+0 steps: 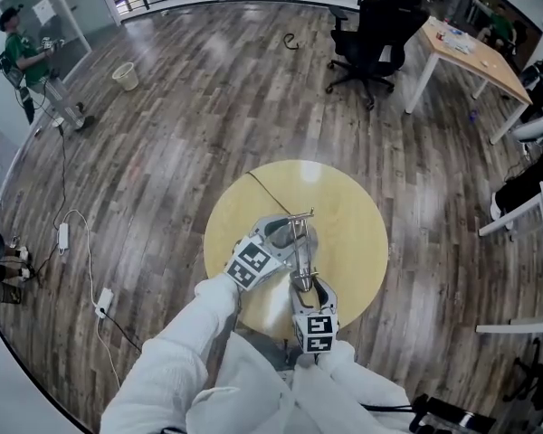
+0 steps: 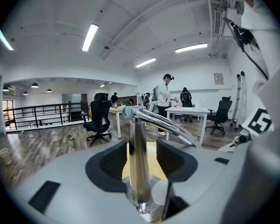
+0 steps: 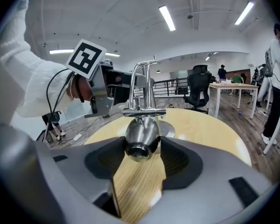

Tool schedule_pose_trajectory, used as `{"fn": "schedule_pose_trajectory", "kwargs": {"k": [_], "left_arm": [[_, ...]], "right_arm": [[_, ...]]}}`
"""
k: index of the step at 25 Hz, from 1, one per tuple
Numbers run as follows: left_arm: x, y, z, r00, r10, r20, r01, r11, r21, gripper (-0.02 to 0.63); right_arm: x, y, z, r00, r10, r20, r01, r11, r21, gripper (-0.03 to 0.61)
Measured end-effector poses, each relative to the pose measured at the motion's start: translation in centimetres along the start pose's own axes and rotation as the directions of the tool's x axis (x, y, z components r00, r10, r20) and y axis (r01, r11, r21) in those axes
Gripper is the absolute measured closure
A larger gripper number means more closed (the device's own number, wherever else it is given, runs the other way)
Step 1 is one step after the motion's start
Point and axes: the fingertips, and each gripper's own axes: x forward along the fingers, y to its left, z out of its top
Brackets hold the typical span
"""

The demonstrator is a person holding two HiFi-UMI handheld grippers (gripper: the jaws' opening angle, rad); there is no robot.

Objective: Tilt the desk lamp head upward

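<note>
A chrome desk lamp stands on the round wooden table (image 1: 353, 215). Its upright pole (image 2: 139, 157) sits between the pads of my left gripper (image 2: 141, 160), with a thin gap on each side, so the jaws stand open around it. The lamp's arm (image 2: 165, 124) slants away to the right from the top of the pole. The lamp head (image 3: 141, 136), a rounded metal shade, lies between the pads of my right gripper (image 3: 141, 149), which is open and close on both sides. In the head view both grippers (image 1: 276, 247) (image 1: 308, 289) meet at the lamp near the table's front.
The lamp's cord (image 1: 267, 191) runs across the table to its far left edge. A black office chair (image 1: 371, 34) and a wooden desk (image 1: 471, 52) stand beyond. A person (image 1: 27, 61) stands far left, with a bin (image 1: 125, 76) and floor cables (image 1: 81, 242) nearby.
</note>
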Motion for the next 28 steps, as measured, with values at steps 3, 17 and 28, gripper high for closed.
{"fn": "schedule_pose_trajectory", "kwargs": {"k": [3,17,28], "left_arm": [[0.1,0.2,0.8,1.0,0.009,0.016,-0.008,1.0,-0.022,0.456],[1.1,0.6,-1.1,0.999,-0.032,0.007,0.032,0.999,0.006,0.483],[1.3,0.6,-0.6,0.999,-0.042,0.014,0.042,0.999,0.001,0.486]], "right_arm": [[0.1,0.0,0.1,1.0,-0.003,0.017,0.003,1.0,0.001,0.354],[0.1,-0.3,0.2,0.999,-0.045,-0.017,0.046,0.999,0.011,0.351],[-1.8,-0.3,0.9,0.998,-0.035,-0.058,0.038,0.998,0.041,0.354]]}}
